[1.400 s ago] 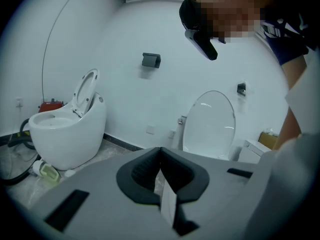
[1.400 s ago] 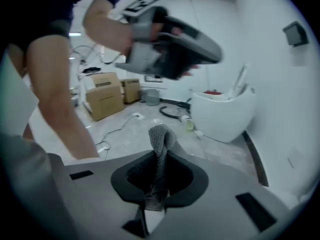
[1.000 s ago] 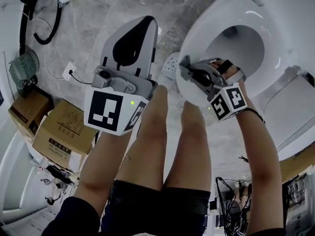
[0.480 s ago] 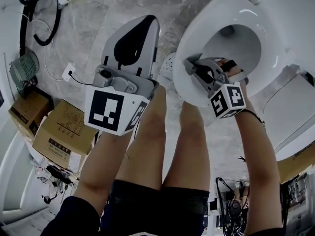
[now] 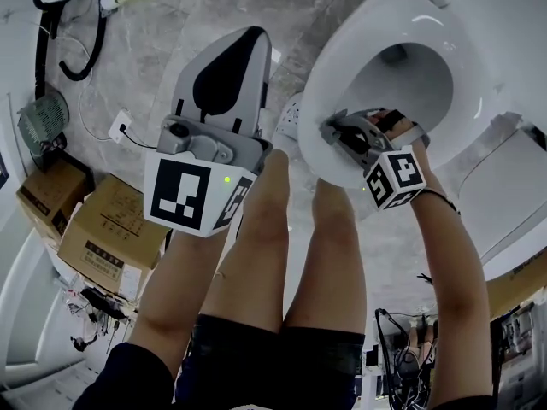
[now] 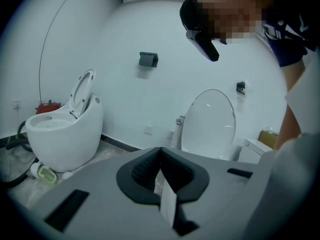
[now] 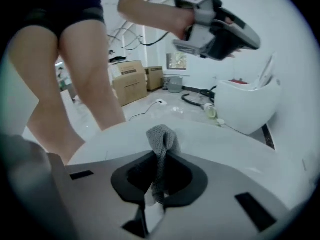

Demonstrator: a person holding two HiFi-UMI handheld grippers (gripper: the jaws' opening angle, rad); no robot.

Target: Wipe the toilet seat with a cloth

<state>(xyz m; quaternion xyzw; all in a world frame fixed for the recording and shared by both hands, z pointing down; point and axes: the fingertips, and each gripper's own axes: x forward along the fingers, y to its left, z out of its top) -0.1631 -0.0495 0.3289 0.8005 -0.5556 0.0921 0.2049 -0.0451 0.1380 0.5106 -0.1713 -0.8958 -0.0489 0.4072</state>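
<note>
1. Grey marbled floor (image 5: pixel 162 49) is running under a white-walled room; cardboard boxes (image 5: pixel 107 225) are standing at the left of the head view.
2. The toilet seat (image 5: pixel 320 156) is lying lowered on its bowl at the upper right of the head view.
3. The right claw (image 7: pixel 157 184) is grasping a grey mesh cloth (image 7: pixel 161 141), its jaws clenched on the fabric.
4. The cloth is bunching up past the jaw tips and resting on the seat's white front rim (image 7: pixel 225 144).
5. The left claw (image 6: pixel 161 171) is clenched with nothing between its jaws, hanging over the floor, well apart from the seat.
6. It is facing two other toilets (image 6: pixel 62 129), both with lids raised.
</note>
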